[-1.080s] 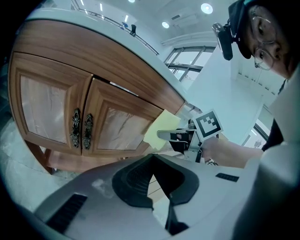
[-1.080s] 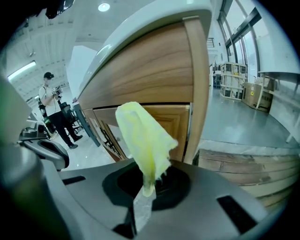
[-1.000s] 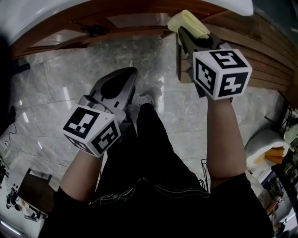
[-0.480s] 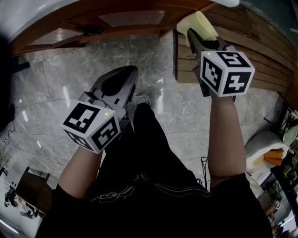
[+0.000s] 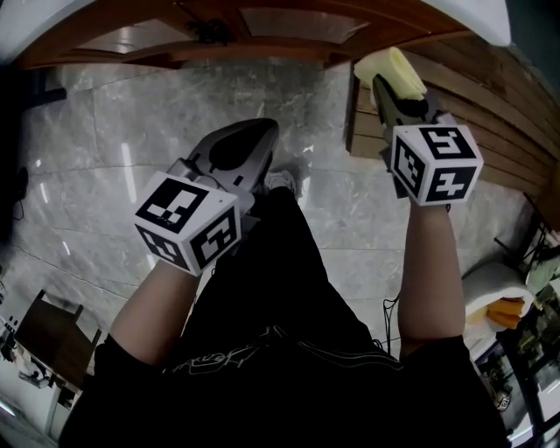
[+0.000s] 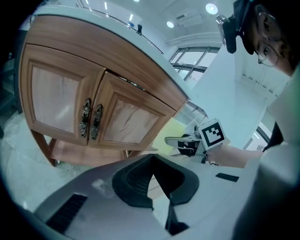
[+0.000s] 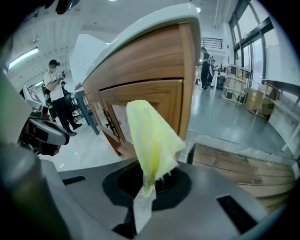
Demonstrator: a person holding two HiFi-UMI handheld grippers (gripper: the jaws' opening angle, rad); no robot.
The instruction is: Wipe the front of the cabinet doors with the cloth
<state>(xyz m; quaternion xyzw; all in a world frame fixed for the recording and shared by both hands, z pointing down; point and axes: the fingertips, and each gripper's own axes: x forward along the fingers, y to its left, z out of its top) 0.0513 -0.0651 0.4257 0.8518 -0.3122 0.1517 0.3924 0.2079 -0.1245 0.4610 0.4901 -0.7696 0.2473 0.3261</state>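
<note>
The wooden cabinet (image 5: 262, 26) runs along the top of the head view under a white countertop. Its two doors (image 6: 75, 108) carry ornate dark handles (image 6: 91, 122) at the centre seam. My right gripper (image 5: 395, 92) is shut on a yellow cloth (image 5: 391, 68), held just off the cabinet's right end. In the right gripper view the cloth (image 7: 152, 136) stands upright out of the right gripper (image 7: 147, 185), with the right door (image 7: 154, 105) behind it. My left gripper (image 5: 238, 147) hangs low over the floor, shut and holding nothing, its jaws (image 6: 157, 185) facing the doors from some distance.
A slatted wooden platform (image 5: 477, 109) lies on the grey marble floor (image 5: 96, 175) right of the cabinet. The person's shoe (image 5: 280, 182) is below the left gripper. Bags and clutter (image 5: 507, 297) sit at the right edge. People stand far off (image 7: 56, 91).
The right gripper with the cloth has drifted right and slightly down in the head view. The cabinet has slid toward the top edge. The left gripper has shifted a little right.
</note>
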